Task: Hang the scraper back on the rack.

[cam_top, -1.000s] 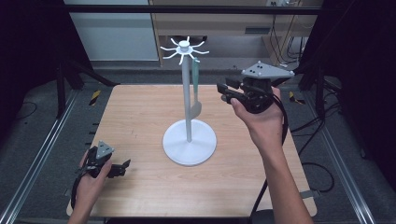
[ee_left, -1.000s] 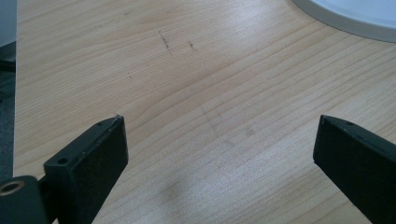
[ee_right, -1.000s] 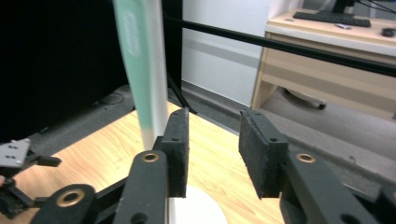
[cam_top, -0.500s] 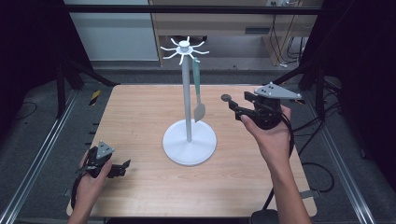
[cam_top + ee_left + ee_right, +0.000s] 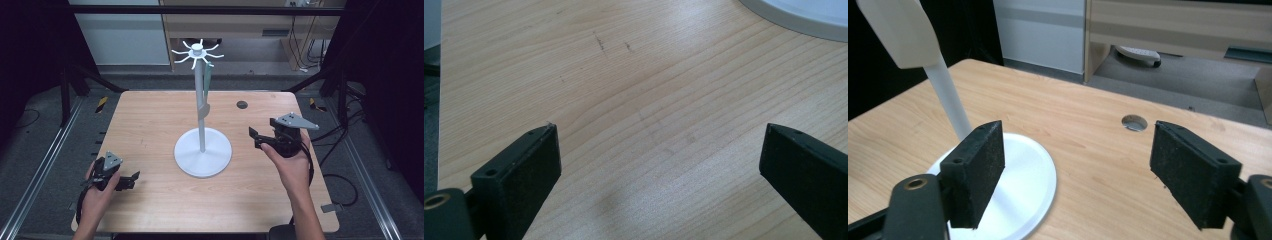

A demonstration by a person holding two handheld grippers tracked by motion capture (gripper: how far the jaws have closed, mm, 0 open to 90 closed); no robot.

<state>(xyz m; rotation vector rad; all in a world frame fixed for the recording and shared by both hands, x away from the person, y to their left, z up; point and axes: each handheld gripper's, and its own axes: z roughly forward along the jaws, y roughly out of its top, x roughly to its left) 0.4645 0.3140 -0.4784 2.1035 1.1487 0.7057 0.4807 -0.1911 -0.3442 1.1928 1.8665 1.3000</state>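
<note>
High view: white stand [image 5: 202, 150] mid-table, spatula [image 5: 204, 100] hanging off its spoked top; right gripper [image 5: 256, 138] beside base, jaws just opened, empty; left gripper [image 5: 131, 179] open over bare woodgrain

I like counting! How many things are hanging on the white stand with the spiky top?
1. A pale green-handled spatula hangs from one hook beside the white stand's pole, its cream blade halfway down. The other hooks look bare.
</note>
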